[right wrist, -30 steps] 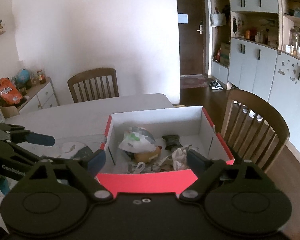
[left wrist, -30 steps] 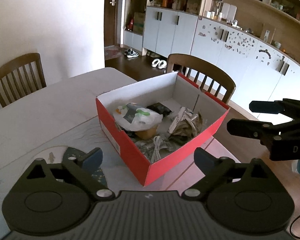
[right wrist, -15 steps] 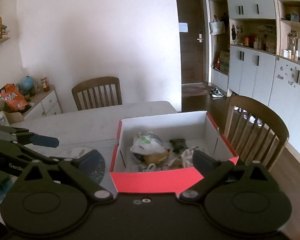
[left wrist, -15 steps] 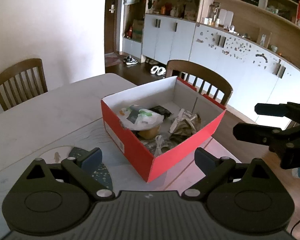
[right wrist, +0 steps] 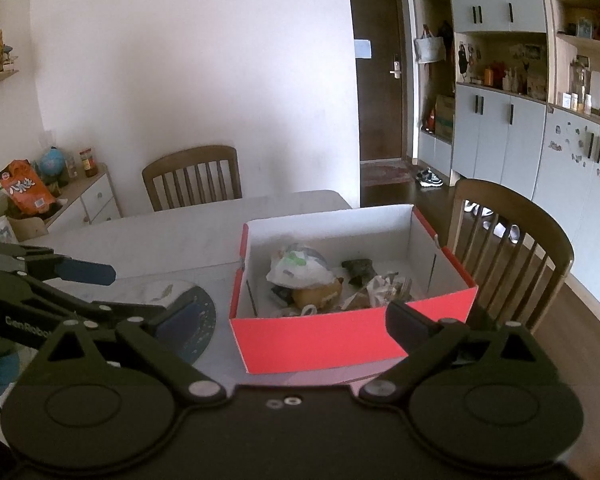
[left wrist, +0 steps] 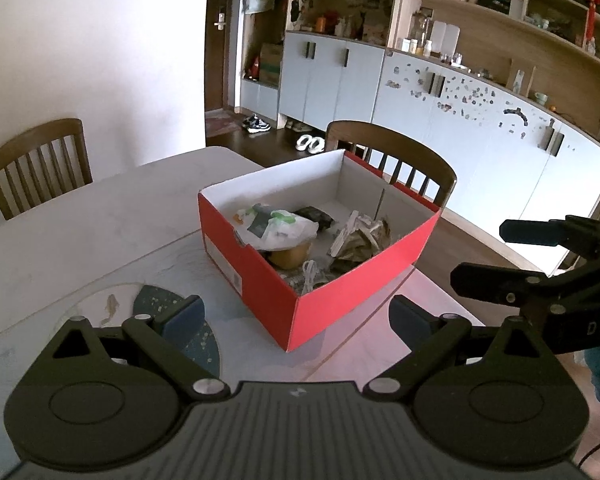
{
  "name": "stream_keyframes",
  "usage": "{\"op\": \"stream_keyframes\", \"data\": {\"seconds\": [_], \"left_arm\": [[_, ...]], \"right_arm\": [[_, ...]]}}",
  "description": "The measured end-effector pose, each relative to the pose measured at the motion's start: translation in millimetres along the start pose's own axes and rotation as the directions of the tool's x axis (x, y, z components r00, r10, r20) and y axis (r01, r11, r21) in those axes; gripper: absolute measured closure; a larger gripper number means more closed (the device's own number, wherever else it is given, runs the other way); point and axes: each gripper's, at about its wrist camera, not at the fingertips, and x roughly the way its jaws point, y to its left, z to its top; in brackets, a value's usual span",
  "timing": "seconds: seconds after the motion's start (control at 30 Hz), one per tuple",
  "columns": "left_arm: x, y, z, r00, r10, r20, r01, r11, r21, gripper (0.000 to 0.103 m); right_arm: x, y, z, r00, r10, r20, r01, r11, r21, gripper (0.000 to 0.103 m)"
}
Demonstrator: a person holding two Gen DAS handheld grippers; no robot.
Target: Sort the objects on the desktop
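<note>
The red box [left wrist: 352, 280] stood open-topped at the centre of both wrist views, resting on the tabletop [left wrist: 100, 232] near its right-hand edge, and it served as the collecting container for the sort. Its white inner walls enclosed the gathered items: a white plastic bag [left wrist: 280, 228] with green print lay over a tan rounded object [left wrist: 290, 256] at left of the interior, a dark packet [left wrist: 314, 216] lay toward the far wall, crumpled paper [left wrist: 358, 240] filled the right side, and a white cord [left wrist: 310, 274] sat against the near corner. The items lay loosely heaped rather than arranged, which suggested that they had been dropped in from above. A dark round mat [left wrist: 176, 320] with pale flecks lay flat on the tabletop just beside the box, at lower left of the left wrist view; whether it was part of the sort could not be told. The left hand-held gripper [left wrist: 296, 312] was poised short of the near corner of the box, its jaws spread wide with nothing between them. The right hand-held gripper [right wrist: 276, 322] faced the long red side of the box, its jaws likewise spread wide and empty; in the left wrist view it appeared at the right edge [left wrist: 516, 256], off the side of the box. Both pointed down toward the box without touching it, a stance consistent with release completed. No loose item remained visible on the tabletop, so the sort appeared close to finished. Two wooden chairs [right wrist: 192, 176] stood at the far and right sides of the tabletop.
</note>
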Motion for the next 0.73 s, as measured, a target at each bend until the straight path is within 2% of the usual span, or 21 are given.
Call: {"op": "stream_keyframes", "data": {"seconds": [0.73], "left_arm": [[5,11,-7,1.0,0.026,-0.01,-0.026,1.0,-0.015,0.004]], "right_arm": [[4,8,-6,1.0,-0.006,-0.02,0.006,1.0,-0.002,0.003]]}}
